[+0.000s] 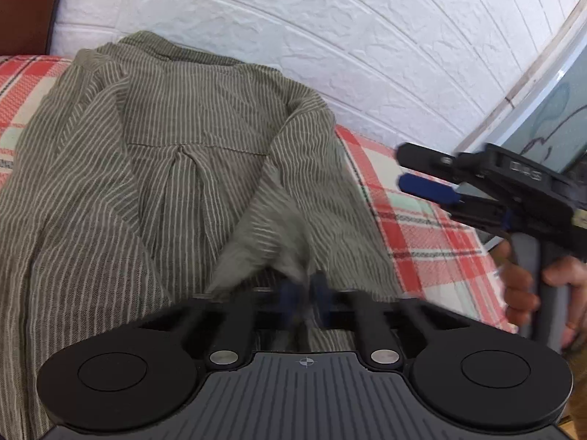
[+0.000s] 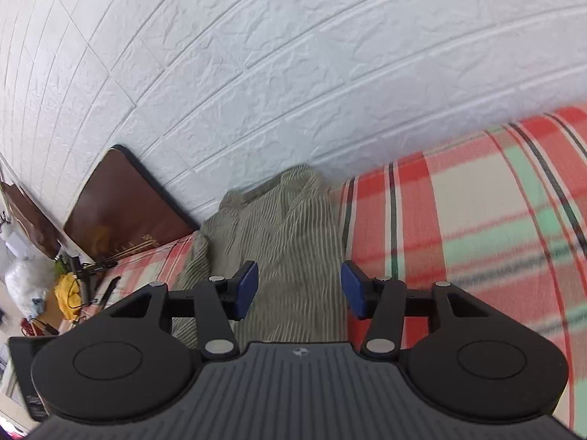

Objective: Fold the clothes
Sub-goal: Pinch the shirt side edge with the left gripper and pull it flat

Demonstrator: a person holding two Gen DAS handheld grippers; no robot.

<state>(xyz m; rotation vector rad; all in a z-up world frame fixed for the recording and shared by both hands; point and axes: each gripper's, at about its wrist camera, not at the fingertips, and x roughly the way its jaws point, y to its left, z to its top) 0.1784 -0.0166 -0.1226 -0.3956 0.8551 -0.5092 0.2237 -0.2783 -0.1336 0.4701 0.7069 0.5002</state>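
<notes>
Striped shirt (image 1: 176, 154) spread on plaid bed (image 1: 422, 220), barely folded. Left claw (image 1: 304, 293) clamped on shirt fabric; right claw (image 2: 299, 289) apart, empty. Most folds left.

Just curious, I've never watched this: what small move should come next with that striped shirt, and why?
Probably bring the right tool onto the striped shirt and close. The left tool already pinches cloth, while the right one is open with nothing pinched.
</notes>
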